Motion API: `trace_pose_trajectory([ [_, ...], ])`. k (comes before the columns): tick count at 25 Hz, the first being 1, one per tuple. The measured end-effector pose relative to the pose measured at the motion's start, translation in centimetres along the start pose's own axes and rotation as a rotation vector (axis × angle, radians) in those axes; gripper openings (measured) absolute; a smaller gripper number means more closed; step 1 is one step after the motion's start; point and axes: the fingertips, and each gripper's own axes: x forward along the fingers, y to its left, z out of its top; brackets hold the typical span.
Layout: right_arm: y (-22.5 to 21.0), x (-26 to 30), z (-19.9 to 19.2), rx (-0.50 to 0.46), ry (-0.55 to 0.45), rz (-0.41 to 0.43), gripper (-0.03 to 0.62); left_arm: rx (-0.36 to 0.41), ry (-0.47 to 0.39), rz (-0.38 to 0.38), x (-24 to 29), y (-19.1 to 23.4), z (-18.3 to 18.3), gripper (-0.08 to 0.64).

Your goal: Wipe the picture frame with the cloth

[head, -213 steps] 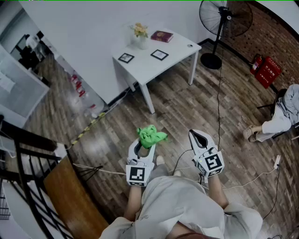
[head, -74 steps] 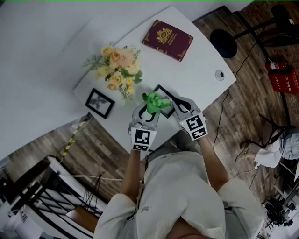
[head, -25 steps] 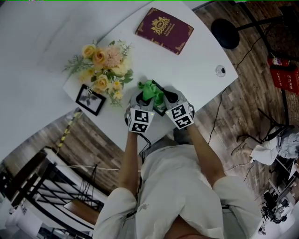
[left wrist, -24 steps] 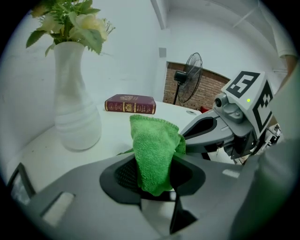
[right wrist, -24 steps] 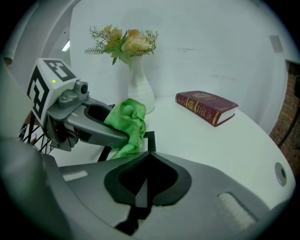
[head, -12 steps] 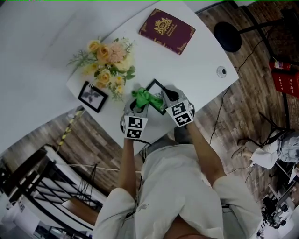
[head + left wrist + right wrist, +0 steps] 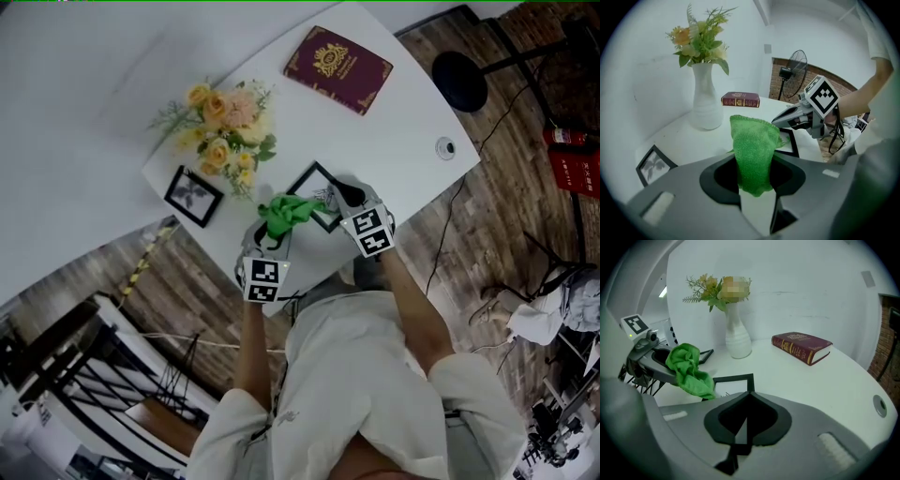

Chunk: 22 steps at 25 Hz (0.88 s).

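Left gripper (image 7: 757, 182) pinches the green cloth (image 7: 752, 140) over the picture frame (image 7: 315, 186), which lies flat on the white table (image 7: 403, 112); right gripper (image 7: 749, 394) — jaws pressed together — sits at its corner; unpinned, the frame may skid towards the table edge under a hard wipe.

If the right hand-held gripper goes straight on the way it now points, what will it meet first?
Most likely the black picture frame: its near corner lies just ahead of the shut right hand-held gripper; whether they already touch, I cannot tell. The white vase stands beyond.
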Motion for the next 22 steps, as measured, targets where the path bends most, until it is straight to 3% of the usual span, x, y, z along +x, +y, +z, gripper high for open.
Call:
trace_pose_trajectory([
  [9,-0.2,-2.4,-2.5,0.006,0.035,-0.047,0.055,0.081,-0.166,-0.091,-0.3,-2.9,6.6,0.169],
  [22,-0.5,-2.3,-3.1,0.022,0.027,-0.033,0.058,0.143,-0.17,-0.174,6.6,-5.1,9.3,0.169],
])
